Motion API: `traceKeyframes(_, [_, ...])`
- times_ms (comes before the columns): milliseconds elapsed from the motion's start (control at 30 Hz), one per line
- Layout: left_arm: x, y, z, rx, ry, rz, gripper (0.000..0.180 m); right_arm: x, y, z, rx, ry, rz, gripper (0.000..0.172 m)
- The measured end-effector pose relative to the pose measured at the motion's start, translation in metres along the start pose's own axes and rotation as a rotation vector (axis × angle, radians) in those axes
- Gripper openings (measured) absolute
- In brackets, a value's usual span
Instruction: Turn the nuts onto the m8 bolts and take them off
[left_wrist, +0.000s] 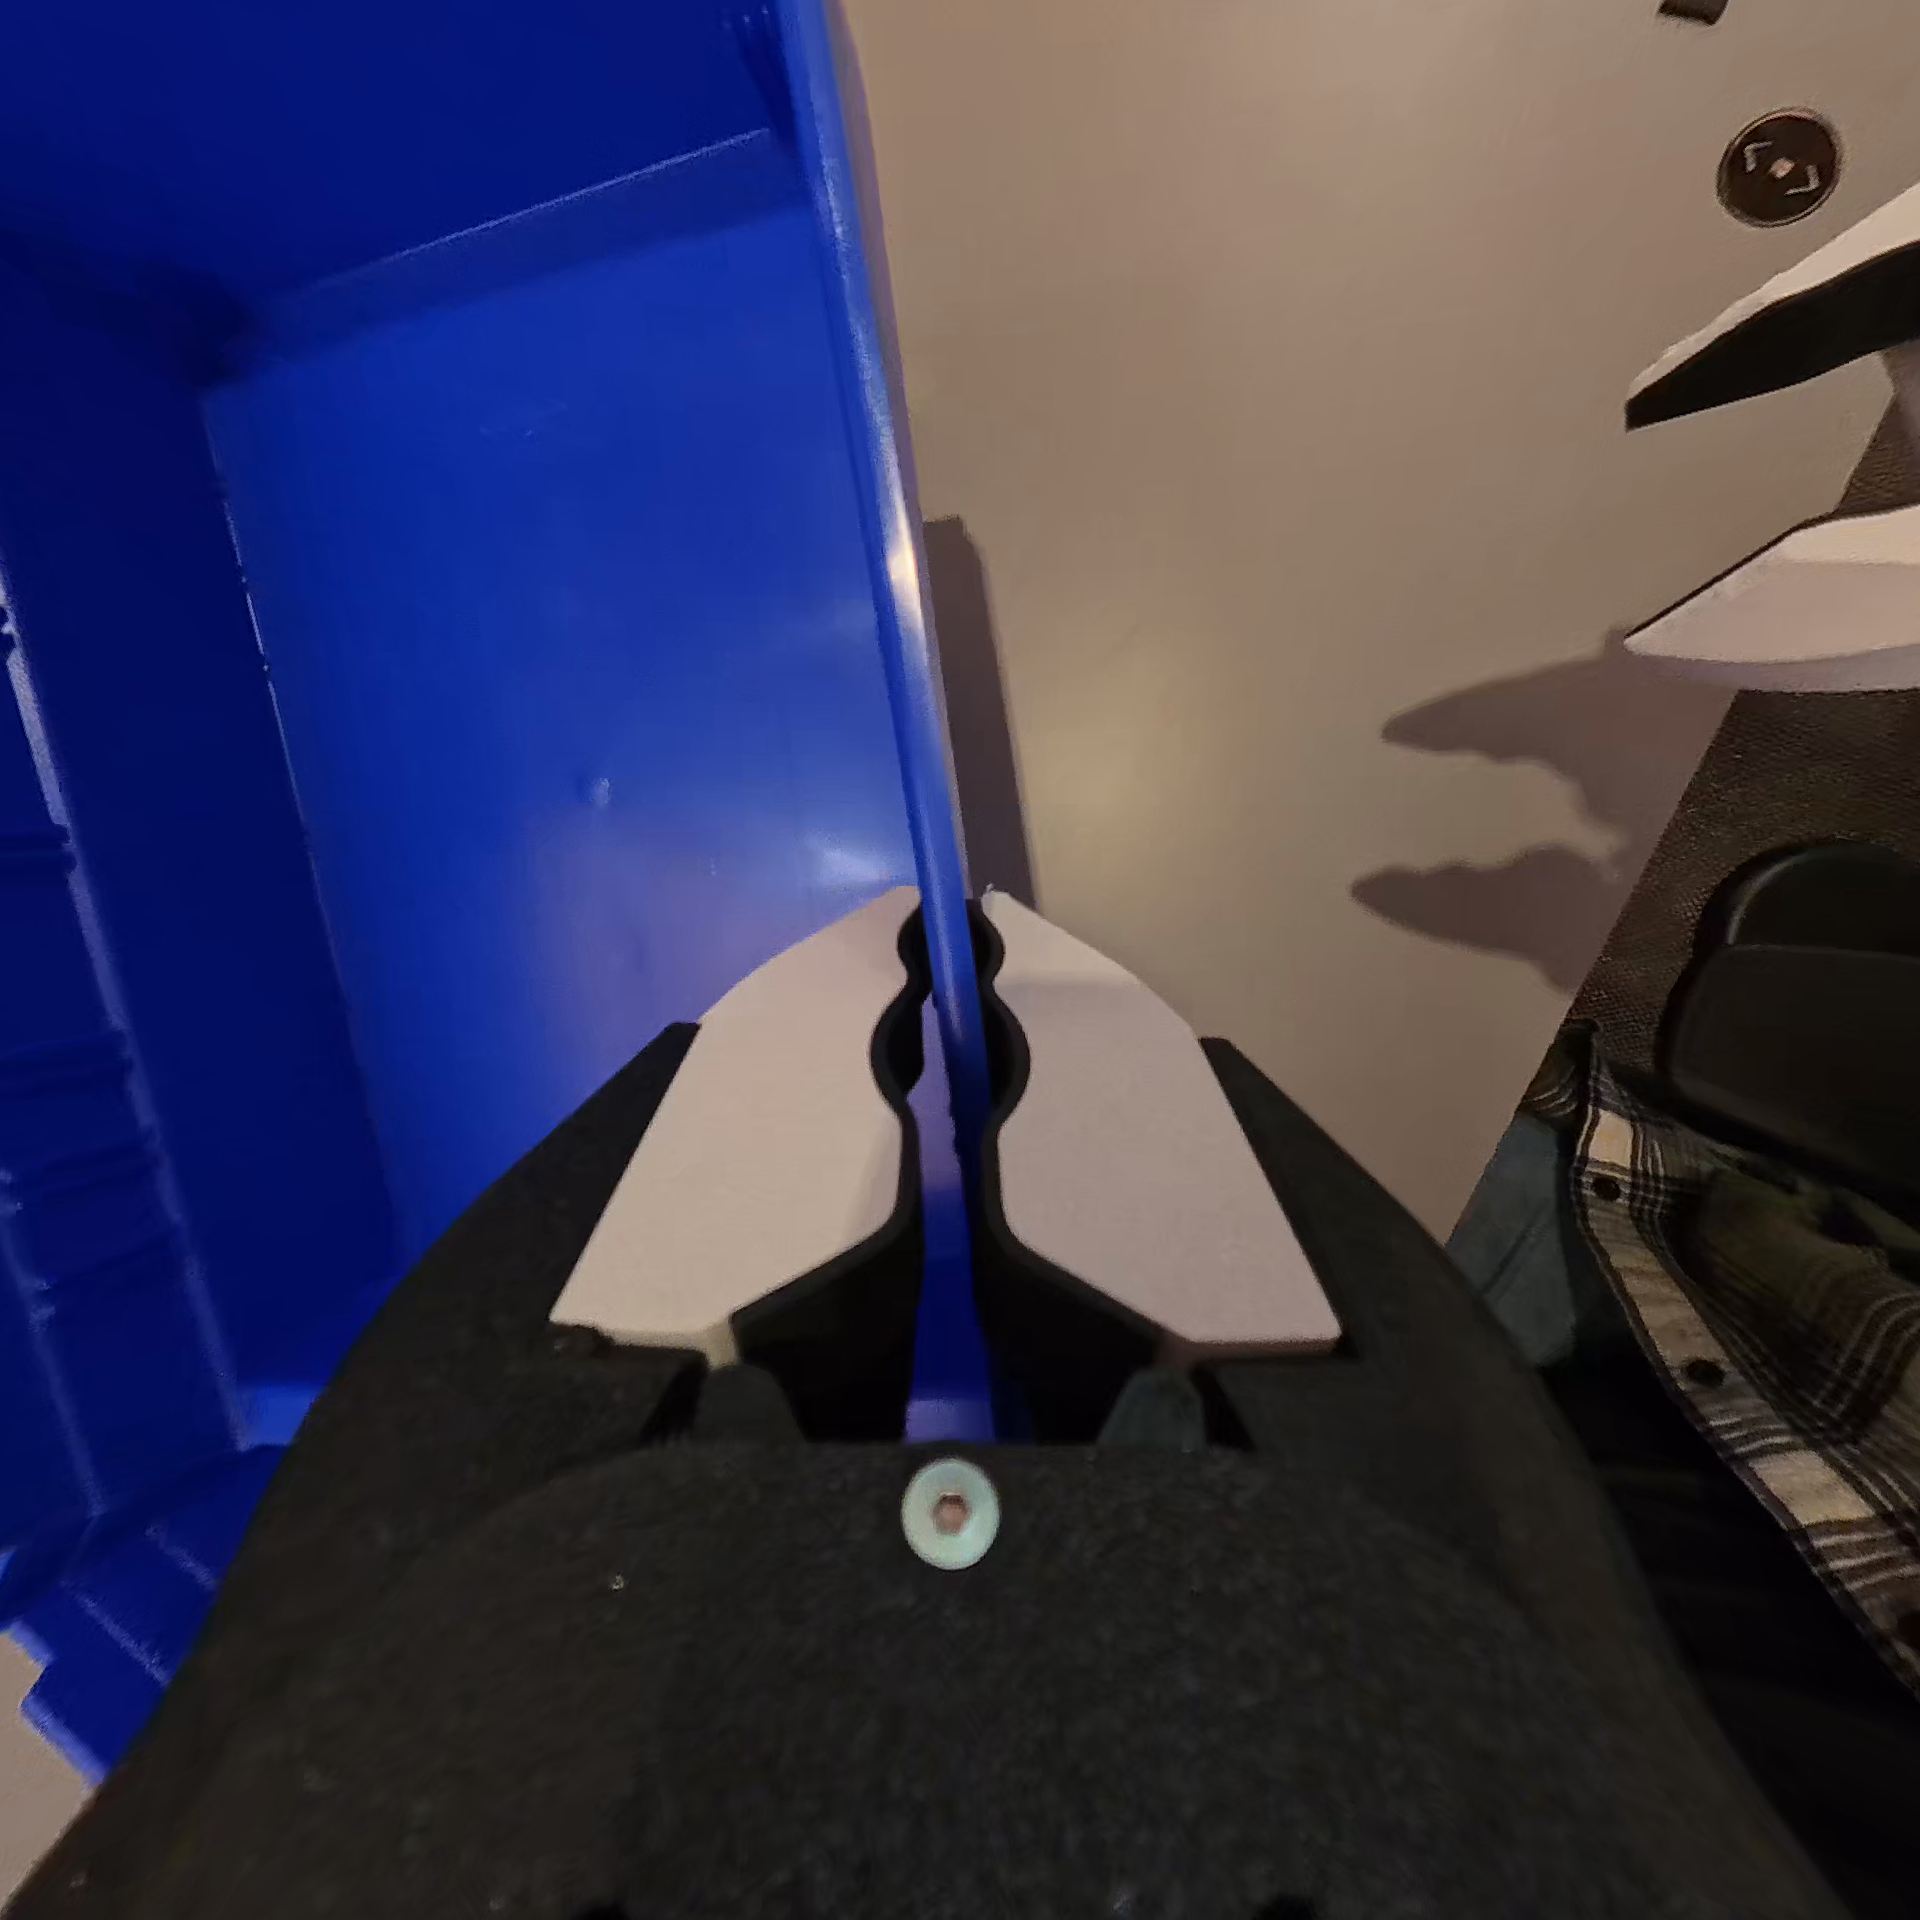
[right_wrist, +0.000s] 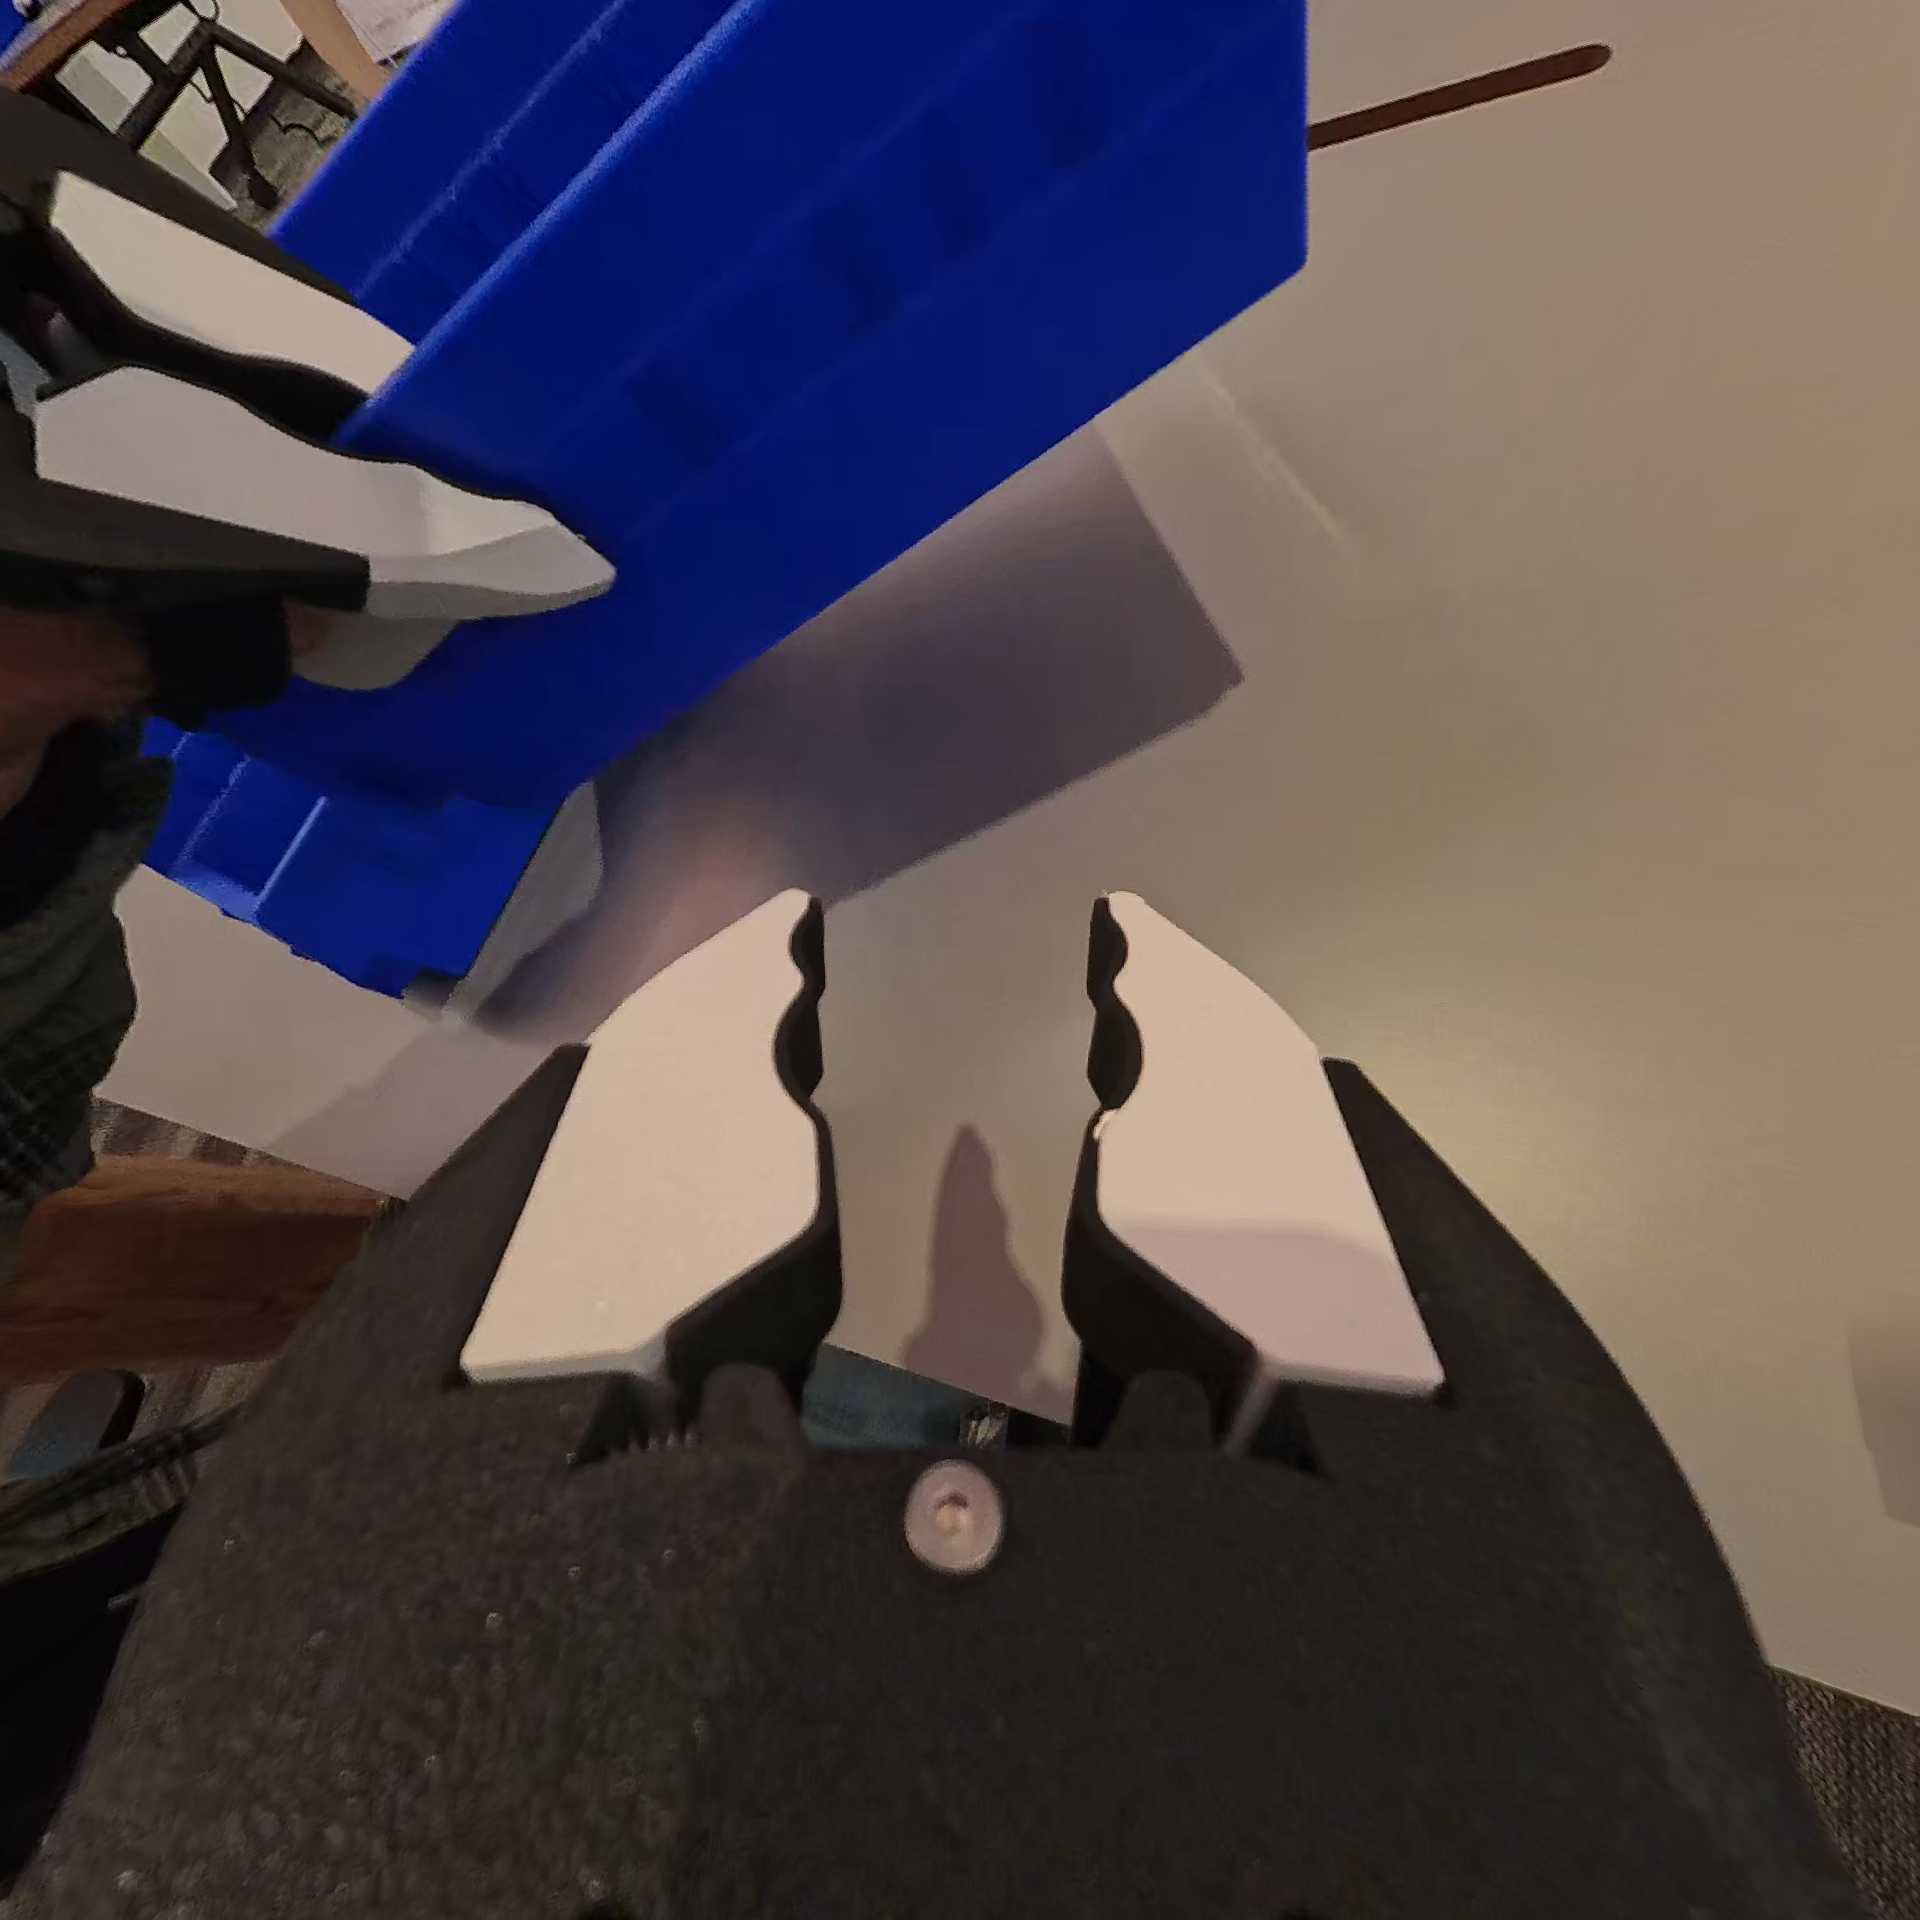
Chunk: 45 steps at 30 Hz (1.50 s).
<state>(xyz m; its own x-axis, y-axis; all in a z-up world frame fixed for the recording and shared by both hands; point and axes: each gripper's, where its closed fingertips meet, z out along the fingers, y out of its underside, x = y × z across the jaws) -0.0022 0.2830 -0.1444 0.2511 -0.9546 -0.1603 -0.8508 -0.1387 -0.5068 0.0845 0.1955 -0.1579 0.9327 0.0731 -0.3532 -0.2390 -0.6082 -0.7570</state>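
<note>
- The left gripper (left_wrist: 948, 925) is clenched on the right side wall of a blue bin (left_wrist: 520, 582); the thin wall runs between its 2 white fingers (left_wrist: 790, 1101), whose black pads press it from both sides.
- The right gripper (right_wrist: 956, 925) is released, its 2 fingers well apart with only the pale table (right_wrist: 1507, 727) showing between them, near the bin but not touching it.
- No nut or M8 bolt can be made out in either view.
- The left wrist view looks into the bin: only its bare blue floor and walls show.
- The right wrist view shows the bin's ribbed outside (right_wrist: 831, 312), tilted above its shadow on the table, with the left gripper (right_wrist: 436, 540) at its edge.
- Only the left wrist view shows a round fitting (left_wrist: 1779, 179) in the table and a plaid sleeve (left_wrist: 1704, 1247).
</note>
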Motion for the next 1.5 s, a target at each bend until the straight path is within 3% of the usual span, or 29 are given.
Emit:
traceKeyframes(200, [0.019, 0.002, 0.026, -0.038, 0.032, 0.025, 0.005, 0.009, 0.003, -0.006, 0.001, 0.02, 0.014, 0.049])
traceKeyframes(467, [0.025, 0.029, 0.074, -0.148, 0.085, -0.002, 0.006, 0.019, 0.006, -0.007, -0.003, 0.046, 0.024, 0.049])
traceKeyframes(800, [0.026, 0.033, 0.088, -0.104, 0.081, 0.023, 0.006, 0.012, 0.006, 0.005, -0.03, 0.042, 0.001, 0.055])
traceKeyframes(900, [0.025, 0.028, 0.081, -0.048, 0.095, 0.023, 0.008, 0.01, 0.003, 0.004, -0.019, 0.049, -0.012, 0.062])
traceKeyframes(1000, [0.018, 0.014, 0.058, 0.037, 0.077, 0.013, 0.027, 0.007, 0.001, 0.004, -0.012, 0.05, -0.022, 0.066])
traceKeyframes(1133, [-0.027, 0.006, -0.023, 0.219, -0.02, -0.042, 0.064, 0.001, 0.001, 0.006, -0.012, 0.035, -0.036, 0.069])
traceKeyframes(1200, [-0.078, 0.029, -0.072, 0.299, -0.11, -0.138, 0.083, -0.001, 0.003, 0.009, -0.018, 0.024, -0.039, 0.07])
traceKeyframes(1300, [-0.163, 0.109, -0.12, 0.29, -0.208, -0.341, 0.091, -0.005, 0.008, 0.014, -0.034, 0.005, -0.047, 0.07])
traceKeyframes(1400, [-0.222, 0.218, -0.126, 0.122, -0.214, -0.572, 0.094, -0.008, 0.011, 0.021, -0.045, -0.013, -0.046, 0.07])
traceKeyframes(1500, [-0.232, 0.299, -0.111, -0.042, -0.127, -0.751, 0.096, -0.013, 0.012, 0.029, -0.054, -0.033, -0.046, 0.069])
